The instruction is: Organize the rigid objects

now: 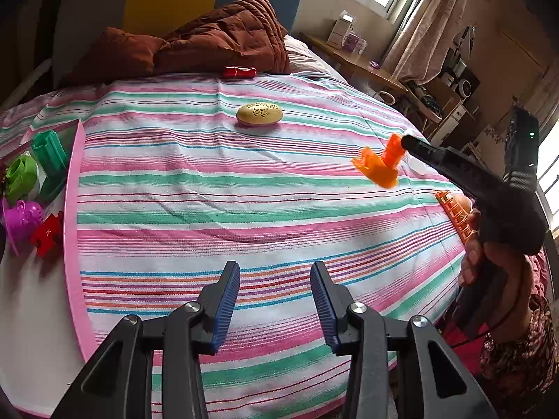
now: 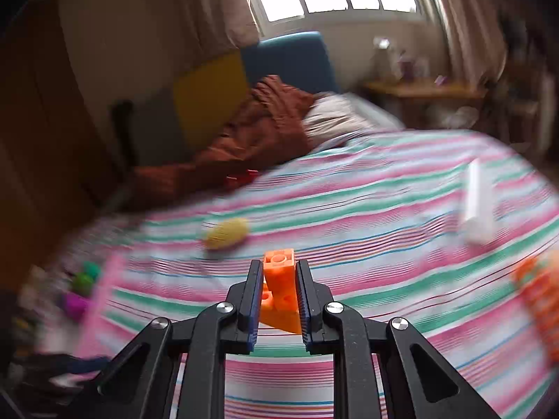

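Right wrist view: right gripper clamps studded orange brick; left gripper spread.

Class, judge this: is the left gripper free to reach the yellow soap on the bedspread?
Probably yes. The left gripper is open and empty, and only bare striped bedspread lies between it and the soap; the right gripper holds its orange brick off to the side.

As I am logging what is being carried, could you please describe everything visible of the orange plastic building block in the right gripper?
The orange plastic building block is a studded toy brick with a tall narrow column rising from a wider, sloped base; round studs show on its top and lower step. It looks hard and glossy. The right gripper is shut on it, blue-padded fingers pressing its two sides. In the left wrist view the block hangs tilted in the air above the striped bedsheet, touching nothing else.
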Available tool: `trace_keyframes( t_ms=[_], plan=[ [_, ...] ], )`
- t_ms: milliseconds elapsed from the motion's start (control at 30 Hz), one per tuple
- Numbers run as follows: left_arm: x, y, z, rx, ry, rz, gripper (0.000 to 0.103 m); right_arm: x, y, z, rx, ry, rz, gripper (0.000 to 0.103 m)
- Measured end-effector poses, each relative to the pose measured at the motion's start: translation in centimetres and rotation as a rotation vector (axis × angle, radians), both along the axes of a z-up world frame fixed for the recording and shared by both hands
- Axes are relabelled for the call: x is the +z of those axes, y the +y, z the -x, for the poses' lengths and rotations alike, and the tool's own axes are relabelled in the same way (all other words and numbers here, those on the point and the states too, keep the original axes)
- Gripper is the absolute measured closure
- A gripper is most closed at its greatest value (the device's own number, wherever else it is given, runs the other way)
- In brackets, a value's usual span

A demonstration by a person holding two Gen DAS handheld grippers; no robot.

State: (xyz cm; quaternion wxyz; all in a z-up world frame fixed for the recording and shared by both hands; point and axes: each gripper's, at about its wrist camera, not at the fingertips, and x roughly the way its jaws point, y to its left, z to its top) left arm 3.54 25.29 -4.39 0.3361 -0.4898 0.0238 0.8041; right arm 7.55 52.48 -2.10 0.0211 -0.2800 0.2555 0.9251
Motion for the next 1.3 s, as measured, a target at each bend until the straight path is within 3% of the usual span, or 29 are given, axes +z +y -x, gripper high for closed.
trace_keyframes(
  t_ms=[33, 100, 133, 233, 300, 400, 467, 533, 567, 633, 700, 767, 833, 967, 1033, 1100, 1133, 1167, 1200, 1300],
  plan=[
    [0.0, 0.0, 0.0, -0.001, -0.002, -0.001, 0.061, -0.3, 0.5, 0.1, -0.014, -0.009, 0.056, 0.103],
    [0.0, 0.1, -0.1, -0.001, -0.004, 0.002, 0.061, -0.5, -0.5, 0.8, -0.095, -0.128, -0.174, 0.103],
    [0.0, 0.1, -0.1, 0.0, -0.005, 0.005, 0.061, -0.9, -0.7, 0.9, -0.102, -0.15, -0.218, 0.103],
    [0.0, 0.0, -0.2, 0.004, -0.001, 0.004, 0.061, -1.6, 0.3, 0.8, -0.102, -0.155, -0.101, 0.103],
    [0.0, 0.0, -0.2, 0.009, -0.006, 0.002, 0.061, -2.0, -0.3, 1.1, -0.015, -0.148, -0.035, 0.102],
    [-0.1, -0.2, -0.2, 0.019, -0.003, 0.011, 0.061, -2.8, -3.0, 1.5, 0.096, -0.171, -0.03, 0.1],
    [-0.2, -0.4, 0.0, 0.027, -0.005, 0.011, 0.061, -3.5, -5.1, 2.2, 0.15, -0.211, -0.073, 0.092],
    [-0.2, -0.5, 0.2, 0.037, -0.012, 0.009, 0.061, -4.2, -6.6, 2.8, 0.198, -0.234, -0.073, 0.074],
    [-0.2, -0.5, 0.3, 0.039, -0.014, 0.007, 0.061, -4.6, -7.1, 3.2, 0.223, -0.234, -0.054, 0.07],
    [0.0, -0.2, 0.7, 0.044, -0.007, 0.008, 0.061, -4.9, -8.0, 3.9, 0.254, -0.239, -0.042, 0.049],
    [0.4, 0.6, 1.5, 0.048, 0.025, 0.001, 0.061, -5.6, -8.6, 4.6, 0.271, -0.251, -0.05, 0.044],
    [-0.1, 2.0, 3.1, 0.039, 0.016, 0.029, 0.06, -6.5, -8.5, 5.2, 0.274, -0.274, -0.014, 0.049],
    [-1.0, 3.0, 5.0, 0.064, -0.011, 0.034, 0.06, -7.3, -7.8, 5.8, 0.287, -0.295, 0.061, 0.066],
    [-3.4, 4.8, 8.1, 0.099, -0.039, 0.115, 0.06, -7.9, -6.4, 5.3, 0.258, -0.288, 0.175, 0.068],
    [-3.9, 5.3, 8.8, 0.078, -0.052, 0.11, 0.059, -7.8, -5.8, 5.1, 0.241, -0.278, 0.204, 0.079],
    [-4.2, 5.8, 8.8, 0.045, -0.033, 0.153, 0.058, -7.1, -4.9, 4.8, 0.172, -0.278, 0.159, 0.088],
    [-4.1, 5.9, 8.5, 0.035, -0.01, 0.173, 0.058, -6.6, -4.7, 4.9, 0.132, -0.306, 0.079, 0.1],
    [-4.1, 6.0, 8.1, 0.025, 0.011, 0.19, 0.058, -6.4, -4.7, 5.0, 0.097, -0.335, -0.021, 0.1],
    [-4.2, 5.9, 7.6, 0.02, 0.025, 0.196, 0.058, -6.3, -4.6, 4.8, 0.087, -0.325, -0.05, 0.1],
    [-4.1, 5.1, 5.9, 0.031, 0.053, 0.18, 0.058, -5.7, -5.3, 5.1, 0.22, -0.271, 0.079, 0.096]
  ],
)
